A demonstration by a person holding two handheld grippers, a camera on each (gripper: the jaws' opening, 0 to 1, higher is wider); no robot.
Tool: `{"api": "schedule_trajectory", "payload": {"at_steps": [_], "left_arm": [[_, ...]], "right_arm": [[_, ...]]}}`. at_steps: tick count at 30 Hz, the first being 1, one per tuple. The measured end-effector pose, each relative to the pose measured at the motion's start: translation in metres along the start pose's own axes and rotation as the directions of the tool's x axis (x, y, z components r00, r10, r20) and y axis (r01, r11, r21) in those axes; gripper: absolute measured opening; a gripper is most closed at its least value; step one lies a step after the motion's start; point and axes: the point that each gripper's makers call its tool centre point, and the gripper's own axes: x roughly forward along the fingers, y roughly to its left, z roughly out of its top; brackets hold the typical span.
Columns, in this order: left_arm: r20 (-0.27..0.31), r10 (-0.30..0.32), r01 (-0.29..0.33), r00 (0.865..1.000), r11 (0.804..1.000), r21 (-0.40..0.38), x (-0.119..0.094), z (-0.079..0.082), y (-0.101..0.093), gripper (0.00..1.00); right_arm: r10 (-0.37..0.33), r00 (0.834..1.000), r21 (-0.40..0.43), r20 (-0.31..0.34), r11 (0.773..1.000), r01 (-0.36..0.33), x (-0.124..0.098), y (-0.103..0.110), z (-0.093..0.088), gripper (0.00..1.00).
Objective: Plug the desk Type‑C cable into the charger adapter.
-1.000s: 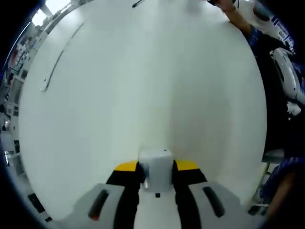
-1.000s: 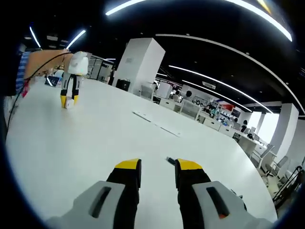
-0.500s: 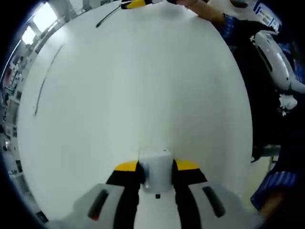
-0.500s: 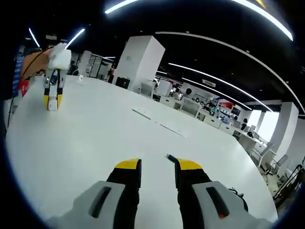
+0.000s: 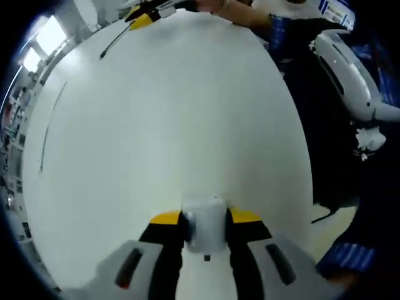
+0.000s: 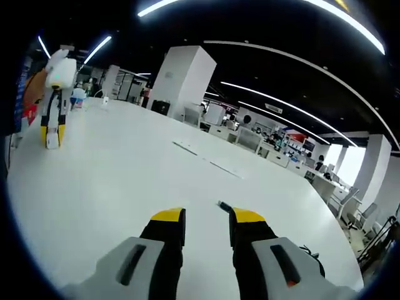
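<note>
White boxy charger adapter (image 5: 204, 222) pinched between left gripper (image 5: 205, 220) fingers; right gripper (image 6: 207, 222) fingers spread.

White desk (image 5: 175, 137), white pillar (image 6: 181, 78), ceiling light strips (image 6: 300, 112), distant desks (image 6: 250, 144)

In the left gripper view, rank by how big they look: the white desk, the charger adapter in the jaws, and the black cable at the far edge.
1. White desk: largest.
2. Charger adapter: next, though closeness to the camera enlarges it.
3. Black cable: smallest, thin and far away.
</note>
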Motion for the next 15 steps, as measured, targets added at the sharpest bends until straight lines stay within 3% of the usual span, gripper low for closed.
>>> {"api": "schedule_trajectory", "payload": {"at_steps": [15], "left_arm": [[0.050, -0.019, 0.019, 0.999, 1.000, -0.004, 0.003, 0.009, -0.029, 0.26]], "right_arm": [[0.003, 1.000, -0.008, -0.012, 1.000, -0.003, 0.002, 0.001, -0.002, 0.28]]}}
